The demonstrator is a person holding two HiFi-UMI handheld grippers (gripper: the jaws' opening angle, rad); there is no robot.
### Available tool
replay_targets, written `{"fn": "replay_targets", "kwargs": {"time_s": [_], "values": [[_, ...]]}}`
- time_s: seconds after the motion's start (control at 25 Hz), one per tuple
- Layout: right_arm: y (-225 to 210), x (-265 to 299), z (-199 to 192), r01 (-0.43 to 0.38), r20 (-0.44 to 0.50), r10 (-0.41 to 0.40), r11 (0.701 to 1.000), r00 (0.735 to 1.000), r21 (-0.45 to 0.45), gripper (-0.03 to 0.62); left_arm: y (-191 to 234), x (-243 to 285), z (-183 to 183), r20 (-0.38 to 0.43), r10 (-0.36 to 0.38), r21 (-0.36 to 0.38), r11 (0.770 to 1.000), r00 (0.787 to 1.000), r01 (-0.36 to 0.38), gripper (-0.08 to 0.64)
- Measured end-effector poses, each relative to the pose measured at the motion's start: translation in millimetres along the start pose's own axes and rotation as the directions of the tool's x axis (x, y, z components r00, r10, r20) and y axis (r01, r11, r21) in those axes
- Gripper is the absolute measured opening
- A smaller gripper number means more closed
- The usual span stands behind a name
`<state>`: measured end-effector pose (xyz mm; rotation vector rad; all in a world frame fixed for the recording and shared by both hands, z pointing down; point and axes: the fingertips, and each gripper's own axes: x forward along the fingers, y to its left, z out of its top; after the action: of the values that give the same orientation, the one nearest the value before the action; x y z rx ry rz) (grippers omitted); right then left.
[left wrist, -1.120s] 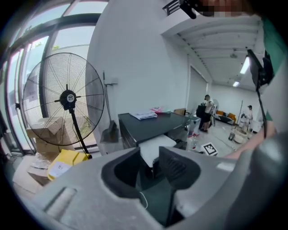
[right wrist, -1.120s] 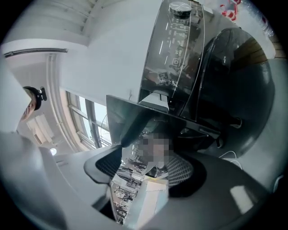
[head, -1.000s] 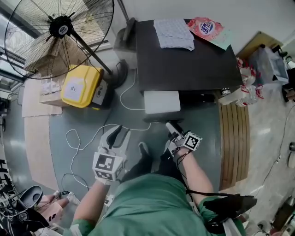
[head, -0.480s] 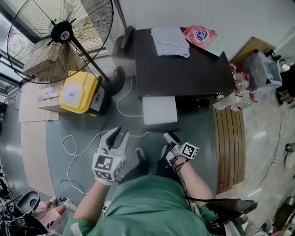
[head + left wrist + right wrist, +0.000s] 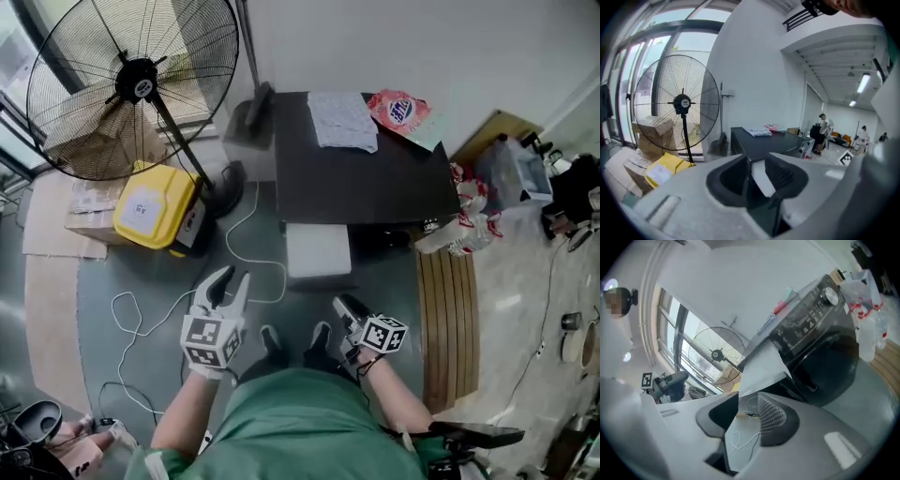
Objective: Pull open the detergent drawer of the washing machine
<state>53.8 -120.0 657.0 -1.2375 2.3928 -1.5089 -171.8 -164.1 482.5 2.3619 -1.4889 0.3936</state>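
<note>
Right gripper (image 5: pixel 349 307) closing on nothing, left gripper (image 5: pixel 232 278) released; fan (image 5: pixel 141 87) and yellow case (image 5: pixel 150 206) stand left of pulled-out drawer (image 5: pixel 318 251).

The person holds both arms out in front of the body, bare forearms reaching forward from green sleeves. The left hand-held gripper (image 5: pixel 230 279) (image 5: pixel 757 168) points forward and slightly down, with its jaws standing apart and nothing between them. The right hand-held gripper (image 5: pixel 347 304) (image 5: pixel 747 413) is rolled to one side, angled forward and a little down; its jaws are closing, a gap shows between them, and they grip nothing.
</note>
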Motion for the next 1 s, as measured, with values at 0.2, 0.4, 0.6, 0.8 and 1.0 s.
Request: {"fn": "replay_targets", "kwargs": {"time_s": [0.2,0.4,0.6,0.8,1.0], "values": [[36.1,-13.8,55.0,0.104,0.05,-0.095,0.968,0.994,-0.229,0.103,28.6,-7.0,9.1,0.027,0.066,-0.032,0.997,0.997,-0.065,0.09],[86.5,-16.8,109.2,0.126,0.163,-0.075,0.935,0.984,-0.331,0.083,44.3,-14.0,21.6,0.058,0.098,-0.043,0.994,0.993,-0.096,0.083],[141.9,-22.7,157.6,0.163,0.249,-0.037,0.845,0.968,-0.51,0.068,41.8,-11.7,46.5,0.104,0.095,-0.029,0.995,0.99,-0.093,0.08],[182.0,-27.9,187.2,0.251,0.33,-0.028,0.713,0.944,-0.655,0.068,36.0,-11.4,71.2,0.145,0.085,0.017,0.996,0.986,-0.088,0.075],[206.2,-32.9,207.3,0.315,0.383,-0.015,0.598,0.924,-0.737,0.069,32.6,-7.7,94.0,0.181,0.08,0.061,0.994,0.98,-0.092,0.075]]}}
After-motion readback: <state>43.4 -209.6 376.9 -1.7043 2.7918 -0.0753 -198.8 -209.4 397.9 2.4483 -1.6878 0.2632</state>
